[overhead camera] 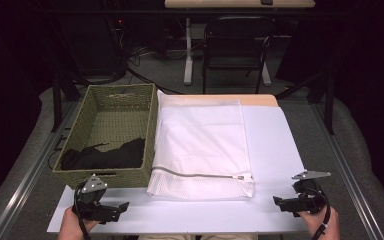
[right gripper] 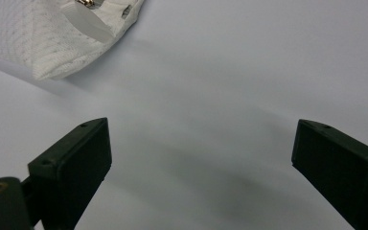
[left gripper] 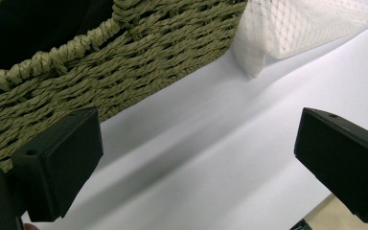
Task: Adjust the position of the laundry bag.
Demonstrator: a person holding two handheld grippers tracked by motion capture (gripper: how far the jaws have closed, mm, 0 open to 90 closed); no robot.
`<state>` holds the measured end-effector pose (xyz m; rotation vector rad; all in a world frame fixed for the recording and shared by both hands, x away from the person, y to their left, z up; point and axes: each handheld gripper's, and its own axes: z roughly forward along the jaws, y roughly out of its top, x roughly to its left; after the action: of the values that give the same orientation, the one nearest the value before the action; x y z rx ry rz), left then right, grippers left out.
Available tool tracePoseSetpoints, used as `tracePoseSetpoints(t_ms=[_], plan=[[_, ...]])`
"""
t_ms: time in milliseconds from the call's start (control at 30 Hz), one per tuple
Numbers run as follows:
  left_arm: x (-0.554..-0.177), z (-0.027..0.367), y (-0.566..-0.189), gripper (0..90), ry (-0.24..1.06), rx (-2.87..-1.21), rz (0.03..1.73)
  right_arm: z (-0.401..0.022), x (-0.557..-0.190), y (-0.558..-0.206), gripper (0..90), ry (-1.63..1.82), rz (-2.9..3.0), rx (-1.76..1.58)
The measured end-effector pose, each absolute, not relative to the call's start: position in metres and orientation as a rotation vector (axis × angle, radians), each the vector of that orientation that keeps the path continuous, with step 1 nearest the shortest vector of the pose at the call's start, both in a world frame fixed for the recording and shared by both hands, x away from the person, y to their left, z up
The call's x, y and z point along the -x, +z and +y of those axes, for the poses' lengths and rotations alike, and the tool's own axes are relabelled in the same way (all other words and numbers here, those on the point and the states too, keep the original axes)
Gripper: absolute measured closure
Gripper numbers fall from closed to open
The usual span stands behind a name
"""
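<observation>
Gaping wide and empty, left claw [left gripper: 196, 158] faces basket [left gripper: 124, 52], right claw [right gripper: 201, 163] mesh bag [right gripper: 38, 38].

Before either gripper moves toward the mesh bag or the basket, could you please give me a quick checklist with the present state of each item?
1. Left gripper open, nothing between its jaws: ok.
2. Right gripper open, nothing between its jaws: ok.
3. White mesh bag lying flat on the table, beside the basket: ok.
4. Zipper of the bag run shut, pull at the end nearer the right gripper: ok.
5. Dark clothing inside the woven basket, at its near end: ok.
6. Number of garments in the basket: cannot tell.
</observation>
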<state>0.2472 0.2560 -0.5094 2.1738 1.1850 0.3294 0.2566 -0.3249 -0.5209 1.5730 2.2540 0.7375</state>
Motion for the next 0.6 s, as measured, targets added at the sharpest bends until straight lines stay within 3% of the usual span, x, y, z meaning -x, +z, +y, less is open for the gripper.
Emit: tracePoseSetpoints(t_ms=[367, 600], plan=[[-0.25, 0.25, -0.514, 2.7, 0.313, -2.201, 1.174, -0.322, -0.258, -0.523, 6.3, 0.721, 2.277, -1.573], [-0.249, 0.249, -0.511, 2.7, 0.359, -2.19, 1.154, -0.313, -0.258, -0.52, 12.6, 0.72, 2.293, -1.529]])
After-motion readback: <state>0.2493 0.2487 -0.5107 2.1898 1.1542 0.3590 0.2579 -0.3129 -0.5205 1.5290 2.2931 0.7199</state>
